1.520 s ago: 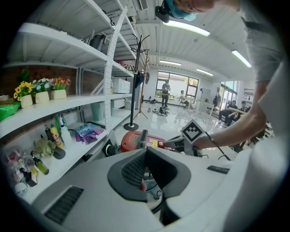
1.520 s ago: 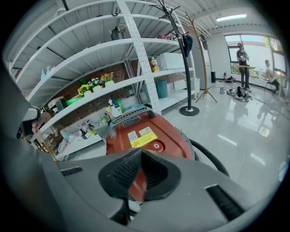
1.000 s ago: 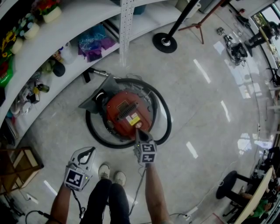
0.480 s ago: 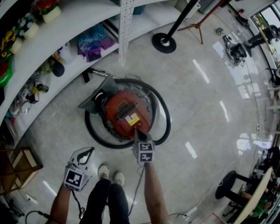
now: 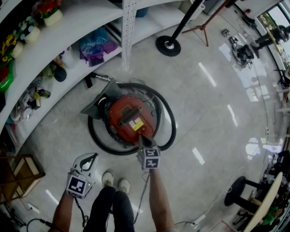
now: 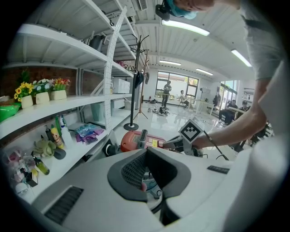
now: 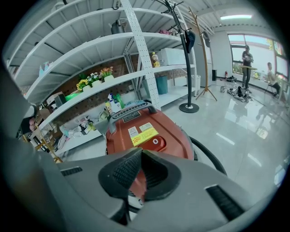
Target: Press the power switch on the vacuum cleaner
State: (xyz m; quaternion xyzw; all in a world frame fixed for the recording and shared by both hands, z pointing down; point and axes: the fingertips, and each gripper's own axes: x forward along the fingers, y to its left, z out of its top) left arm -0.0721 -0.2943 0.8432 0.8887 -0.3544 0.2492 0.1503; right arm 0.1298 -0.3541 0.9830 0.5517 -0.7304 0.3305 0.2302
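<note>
**RIGHT TOOL AT NEAR EDGE OF VACUUM CLEANER**

Vacuum cleaner (image 5: pixel 129 118): red, round, standing on the floor (image 5: pixel 213 113) just off the white shelf (image 5: pixel 68 31) and just beyond the person's shoes (image 5: pixel 115 180). Ringed by a black hose (image 5: pixel 168 122) lying in a loop on the floor. Grey handle (image 7: pixel 131 112) across the top. Yellow label (image 7: pixel 145 135) on the near slope. Power switch (image 7: pixel 155 141): oval, red, with a white mark, touching the near right end of the label.

Right tool (image 7: pixel 141 152): clenched, jaws tip to tip, nothing gripped. Held out at arm's length and pointed down at the near edge of the red body. Tips just near and left of the power switch, over red casing. Contact with casing or switch: cannot tell from any view.

Left tool (image 6: pixel 146 150): clenched, jaws tip to tip, nothing between them. Held low at the near left, beside the shoes, outside the hose loop and well apart from the vacuum cleaner. Aimed toward the vacuum cleaner and the right tool.

Surroundings: flower pots (image 5: pixel 53 13) on the upper shelf level at far left. Purple and blue bag (image 5: pixel 96 45) on the lower level, beyond the vacuum cleaner. Round black stand base (image 5: pixel 168 45) on the floor, far right of the shelf post.
</note>
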